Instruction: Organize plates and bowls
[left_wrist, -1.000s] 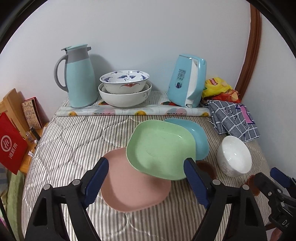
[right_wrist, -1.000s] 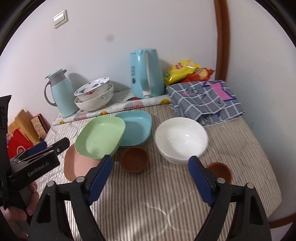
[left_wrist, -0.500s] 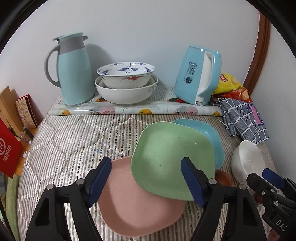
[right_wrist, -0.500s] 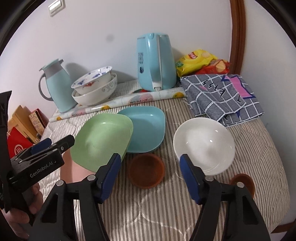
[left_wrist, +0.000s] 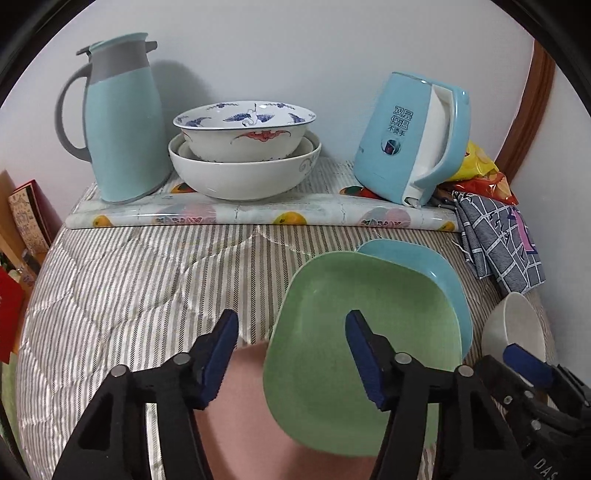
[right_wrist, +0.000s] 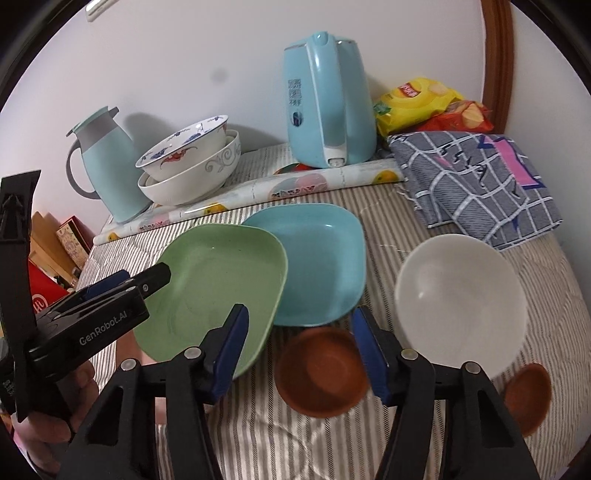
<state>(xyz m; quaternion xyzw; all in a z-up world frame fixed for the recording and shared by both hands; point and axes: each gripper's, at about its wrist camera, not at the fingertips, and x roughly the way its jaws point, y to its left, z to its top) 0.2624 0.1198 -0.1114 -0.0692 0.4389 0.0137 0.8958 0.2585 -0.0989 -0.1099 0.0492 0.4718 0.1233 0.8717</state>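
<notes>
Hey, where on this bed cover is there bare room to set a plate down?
The widest bare patch is striped cover, left of the green plate and in front of the rolled mat. A smaller strip lies between the white bowl and checked cloth. The middle is crowded with overlapping plates and brown saucers.

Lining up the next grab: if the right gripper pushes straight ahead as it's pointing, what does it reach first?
Probably the small brown bowl, which sits between the open fingers of the right gripper, just ahead. Behind it lies the blue plate. Height over the bowl is hard to judge.
</notes>
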